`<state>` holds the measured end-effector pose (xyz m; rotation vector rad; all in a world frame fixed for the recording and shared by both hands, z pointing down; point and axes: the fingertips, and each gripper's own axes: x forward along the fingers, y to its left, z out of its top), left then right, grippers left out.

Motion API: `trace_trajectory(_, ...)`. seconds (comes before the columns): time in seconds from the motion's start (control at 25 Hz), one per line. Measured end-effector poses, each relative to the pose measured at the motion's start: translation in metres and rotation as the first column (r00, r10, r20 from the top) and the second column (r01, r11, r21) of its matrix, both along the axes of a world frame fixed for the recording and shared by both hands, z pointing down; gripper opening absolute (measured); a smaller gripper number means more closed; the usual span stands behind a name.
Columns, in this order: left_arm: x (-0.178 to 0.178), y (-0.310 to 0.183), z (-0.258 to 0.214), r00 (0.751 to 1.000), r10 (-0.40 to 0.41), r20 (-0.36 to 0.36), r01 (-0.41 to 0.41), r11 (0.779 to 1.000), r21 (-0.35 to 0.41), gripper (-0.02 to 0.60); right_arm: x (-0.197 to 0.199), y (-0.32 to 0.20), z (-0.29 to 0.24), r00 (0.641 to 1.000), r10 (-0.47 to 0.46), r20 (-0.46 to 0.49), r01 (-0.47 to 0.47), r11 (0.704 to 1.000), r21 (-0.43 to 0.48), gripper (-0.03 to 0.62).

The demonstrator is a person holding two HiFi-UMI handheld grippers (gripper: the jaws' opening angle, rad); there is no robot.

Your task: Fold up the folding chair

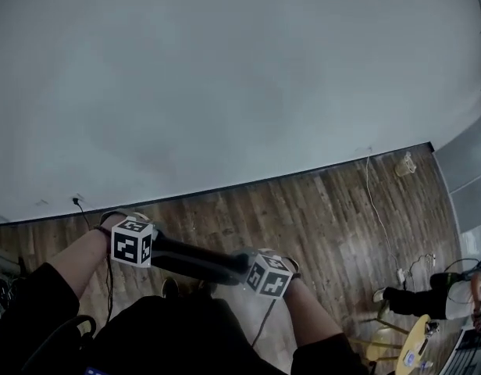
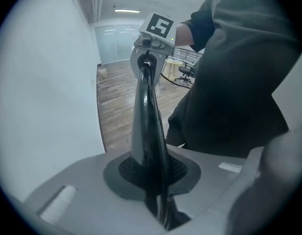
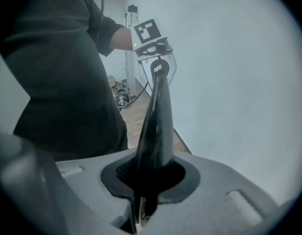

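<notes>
Of the folding chair I see only a glossy black rail [image 1: 197, 260], held level in front of my body; the rest is hidden below me. My left gripper [image 1: 156, 248] is shut on the rail's left end and my right gripper [image 1: 254, 269] on its right end. In the left gripper view the rail [image 2: 147, 121] rises from between the pads of the left gripper [image 2: 158, 182] to the right gripper [image 2: 152, 40] at its far end. In the right gripper view the rail [image 3: 156, 124] runs from the right gripper [image 3: 143, 182] up to the left gripper [image 3: 152, 40].
A white wall [image 1: 225, 76] fills the view ahead and meets a wooden floor [image 1: 334, 209]. A cable [image 1: 375, 201] trails along the floor, and a wall socket [image 1: 76, 201] is at the left. At the lower right a person [image 1: 424, 299] sits by a yellow round table [image 1: 412, 342].
</notes>
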<state>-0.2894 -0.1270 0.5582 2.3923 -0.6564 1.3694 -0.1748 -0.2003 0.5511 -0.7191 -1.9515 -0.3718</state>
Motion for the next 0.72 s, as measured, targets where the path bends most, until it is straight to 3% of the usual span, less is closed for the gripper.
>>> trace_trajectory(0.12,-0.03,0.011,0.002,0.992,-0.123,0.014,0.123,0.992,-0.018,0.055,-0.041,-0.003,0.005,0.992,-0.125,0.008,0.125,0.992,-0.016,0.057)
trace_trajectory(0.32,-0.069,0.022,0.005,0.957,-0.287,0.03,0.289,0.956,-0.049,0.054,-0.096,-0.008,0.011,0.96,-0.281,0.012,0.281,0.959,-0.041,0.057)
trace_trajectory(0.72,-0.118,0.023,0.014,0.85,-0.524,0.048,0.526,0.845,-0.091,0.054,-0.17,-0.025,0.02,0.872,-0.489,0.002,0.489,0.871,-0.055,0.057)
